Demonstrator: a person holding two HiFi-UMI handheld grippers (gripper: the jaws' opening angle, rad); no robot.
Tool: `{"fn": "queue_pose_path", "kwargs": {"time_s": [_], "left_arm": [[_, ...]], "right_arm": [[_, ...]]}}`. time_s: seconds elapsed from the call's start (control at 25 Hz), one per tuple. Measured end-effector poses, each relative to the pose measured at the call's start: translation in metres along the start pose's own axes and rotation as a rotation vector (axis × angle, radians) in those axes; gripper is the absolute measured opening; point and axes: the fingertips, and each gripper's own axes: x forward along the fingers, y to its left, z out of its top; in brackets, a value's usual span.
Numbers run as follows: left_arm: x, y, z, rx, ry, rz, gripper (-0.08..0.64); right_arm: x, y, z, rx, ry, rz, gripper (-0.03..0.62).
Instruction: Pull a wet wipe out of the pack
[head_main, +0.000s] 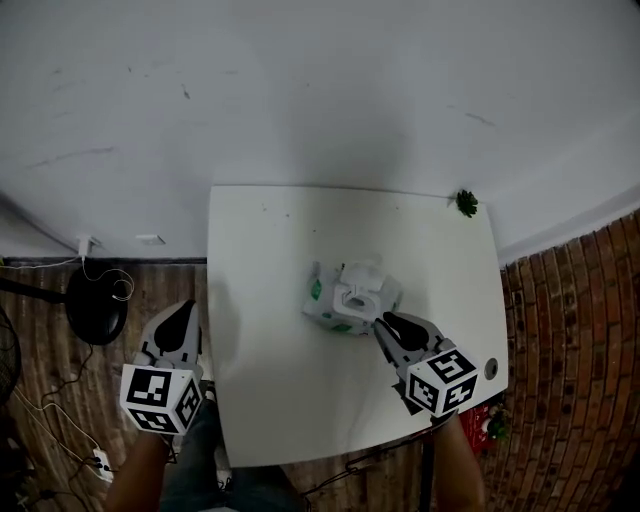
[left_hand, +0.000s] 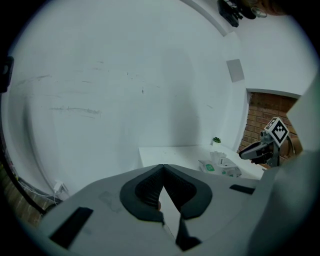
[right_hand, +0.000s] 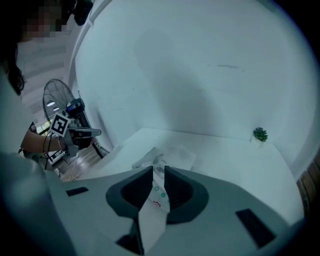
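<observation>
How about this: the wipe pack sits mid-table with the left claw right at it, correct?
No, it is the right claw at the pack, which does sit mid-table. The left claw hangs beside the table, over the wood floor. The head view shows it.

The right tongs (head_main: 382, 320) cover the near corner of the pack (head_main: 335, 300), whose print is too small to read. In the right gripper view, the white strip (right_hand: 159, 192) pinched between them could be wrapper or wipe. The head view's edges cut off the fan (head_main: 6, 350), the left forearm (head_main: 135, 478) and the right forearm (head_main: 462, 468).
</observation>
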Motion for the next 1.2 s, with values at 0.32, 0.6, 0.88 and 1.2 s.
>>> {"fn": "queue_pose_path", "kwargs": {"time_s": [0.32,0.6,0.88,1.2], "left_arm": [[0.008,0.007,-0.006,-0.026,0.012,0.024,0.000],[0.013,0.012,-0.008,-0.044,0.020,0.058,0.000],[0.016,0.017,-0.016,-0.068,0.033,0.095,0.000],[0.014,0.026,-0.024,-0.095,0.039,0.136,0.000]], "right_arm": [[0.025,-0.004,0.000,-0.086,0.091,0.101,0.072],[0.037,-0.003,-0.007,-0.131,0.170,0.204,0.074],[0.045,0.000,-0.011,-0.193,0.244,0.312,0.075],[0.052,-0.001,-0.016,-0.267,0.338,0.412,0.083]]}}
